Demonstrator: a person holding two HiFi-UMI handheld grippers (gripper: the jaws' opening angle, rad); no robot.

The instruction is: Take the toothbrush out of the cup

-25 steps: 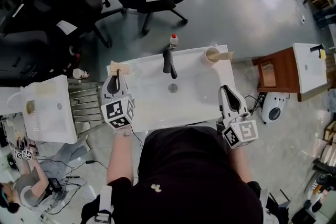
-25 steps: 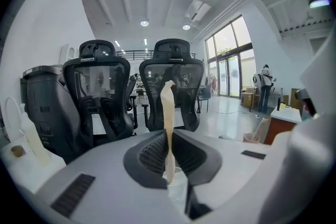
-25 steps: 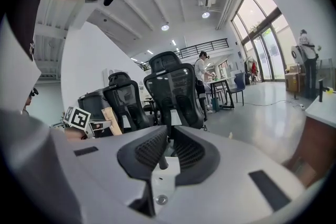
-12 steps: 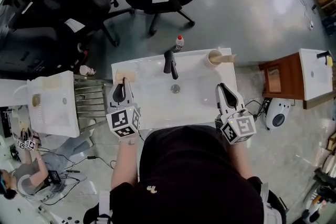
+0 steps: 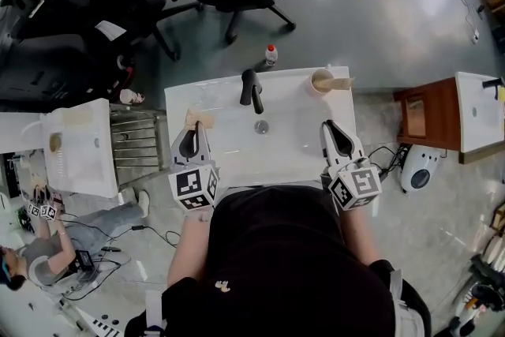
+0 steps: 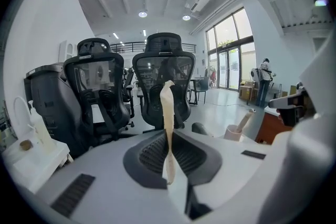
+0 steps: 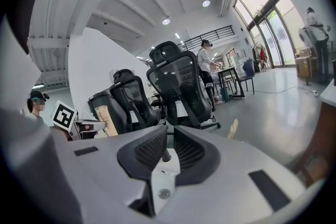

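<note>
— Well, where is the toothbrush (image 5: 340,82)?

— In the cup (image 5: 319,80), at the far right corner of the sink (image 5: 225,150). Its handle leans out over the rim.

— And the left gripper (image 5: 192,140)?

— Clamped on a thin beige strip (image 5: 199,120) that stands up between its jaws (what it is, I cannot tell), over the sink's left side.

— The right gripper (image 5: 334,136)?

— Jaws together with nothing in them, at the sink's right edge, well apart from the cup.

Left gripper (image 5: 192,130) fingers (image 6: 152,155) pinch a cream strip (image 6: 168,113); right gripper (image 5: 328,127) closed, empty, both pointing forward.
</note>
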